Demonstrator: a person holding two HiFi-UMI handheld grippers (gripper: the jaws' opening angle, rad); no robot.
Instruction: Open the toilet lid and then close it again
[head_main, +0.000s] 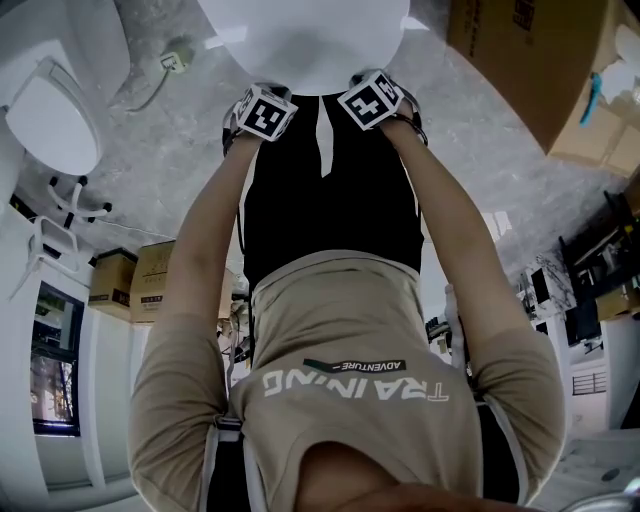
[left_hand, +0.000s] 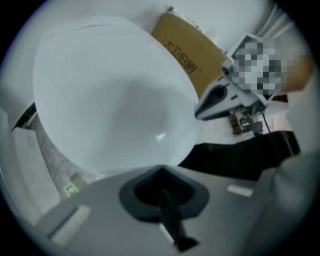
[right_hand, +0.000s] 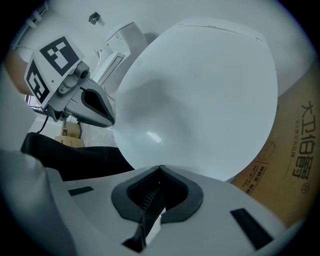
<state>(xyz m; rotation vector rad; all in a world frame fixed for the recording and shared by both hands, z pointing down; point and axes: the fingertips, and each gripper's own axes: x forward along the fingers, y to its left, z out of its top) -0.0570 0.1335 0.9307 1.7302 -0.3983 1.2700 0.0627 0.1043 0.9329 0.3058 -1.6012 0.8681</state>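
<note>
Though plain, glossy white toilet lid (left_hand: 115, 95)

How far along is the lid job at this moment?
Done: nothing I can confirm. Only the lid's broad white face shows, with no bowl or seat, so I cannot tell if it is open or shut. In hand: the left gripper and right gripper sit side by side at its near rim, jaws together, nothing seen between them. Left: at least the closing, perhaps the opening too.

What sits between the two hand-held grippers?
Head view: just the toilet lid, its front rim, spans the gap between the left hand-held gripper and the right hand-held gripper.
</note>
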